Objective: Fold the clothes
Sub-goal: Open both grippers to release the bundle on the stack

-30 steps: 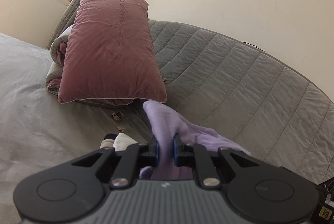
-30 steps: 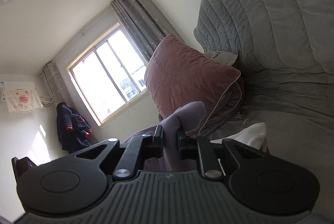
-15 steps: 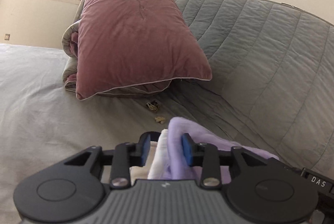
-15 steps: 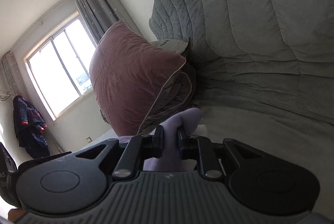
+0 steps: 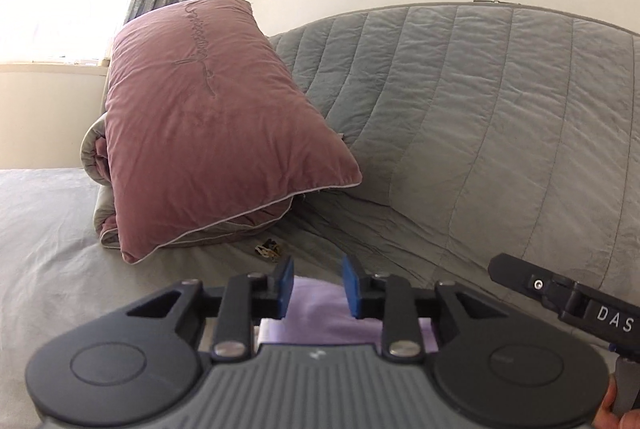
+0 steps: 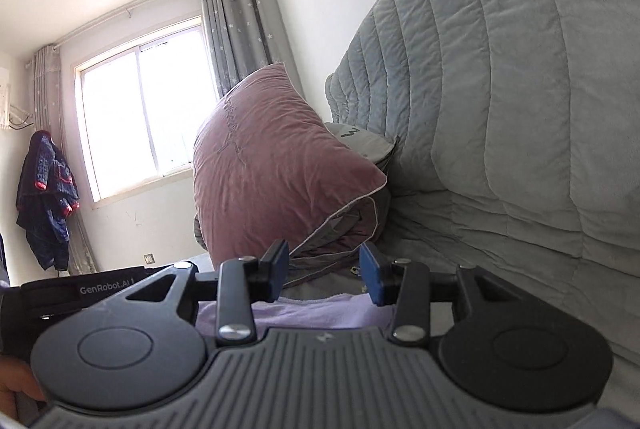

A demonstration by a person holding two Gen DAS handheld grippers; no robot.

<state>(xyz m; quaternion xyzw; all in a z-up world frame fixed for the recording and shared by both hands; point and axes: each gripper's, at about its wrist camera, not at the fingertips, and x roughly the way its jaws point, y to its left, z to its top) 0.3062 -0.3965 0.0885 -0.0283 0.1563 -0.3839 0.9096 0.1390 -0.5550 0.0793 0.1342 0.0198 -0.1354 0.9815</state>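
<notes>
Bed (image 5: 48, 269): carrying the whole job, quilted grey cover (image 5: 500, 133) rising behind.
Pillow (image 5: 208, 133): leaning aside, seemingly leaving folding room.
Lilac garment (image 5: 320, 313): lying flat below both tools, apparently just laid down.
Right gripper (image 6: 324, 275): jaws widening, nothing pinched between them.
Left gripper (image 5: 318, 285): jaws narrowing over the cloth, pads not pressing it.

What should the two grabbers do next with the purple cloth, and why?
Probably draw both back. The purple cloth lies flat below the left gripper and the right gripper; no pad presses it. The left jaws are closing and the right opening, both empty, so this fold looks laid down.
</notes>
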